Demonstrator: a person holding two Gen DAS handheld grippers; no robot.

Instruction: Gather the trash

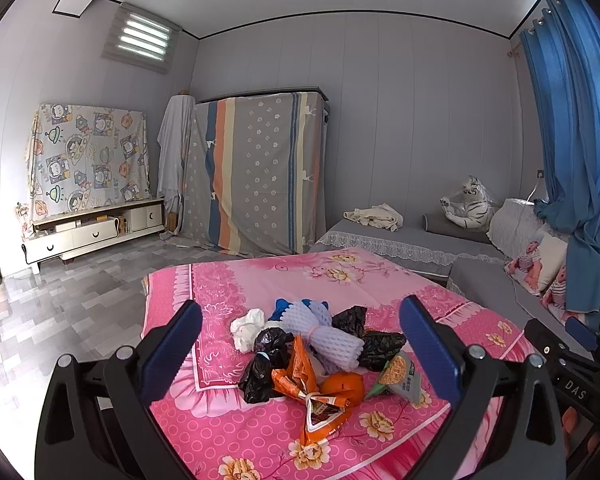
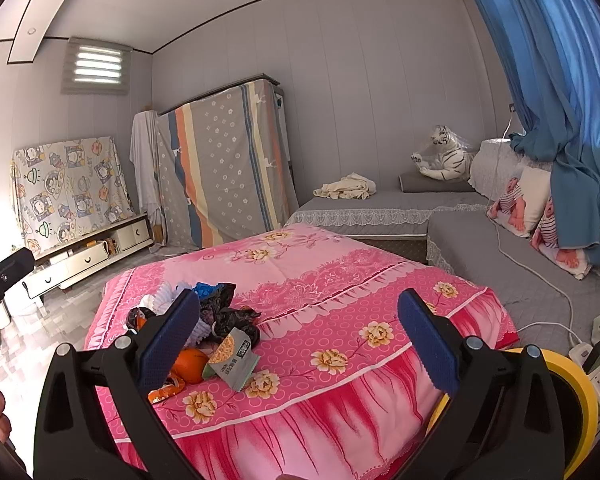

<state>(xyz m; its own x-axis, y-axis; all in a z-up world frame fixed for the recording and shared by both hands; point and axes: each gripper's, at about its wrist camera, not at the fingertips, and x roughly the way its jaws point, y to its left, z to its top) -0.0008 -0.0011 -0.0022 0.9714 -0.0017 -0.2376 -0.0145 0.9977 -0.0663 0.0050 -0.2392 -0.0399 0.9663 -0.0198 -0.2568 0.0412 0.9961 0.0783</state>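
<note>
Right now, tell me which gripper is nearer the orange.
Left. The left gripper is open and frames the trash pile, with the orange between its fingers just ahead. The right gripper is open too, with the orange off by its left finger.

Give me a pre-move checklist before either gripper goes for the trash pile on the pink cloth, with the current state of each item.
1. Left gripper open and empty: ok.
2. Right gripper open and empty: ok.
3. Left gripper aimed at the trash pile: ok, the pile sits between its fingers in the left wrist view.
4. Right gripper aimed at the pile: not ok, the pile lies to its left, partly behind one finger.
5. Loose pieces reachable on top, such as the green snack packet and orange wrapper: ok.
6. Bin ready to receive trash: cannot tell; only a yellow rim shows.
</note>
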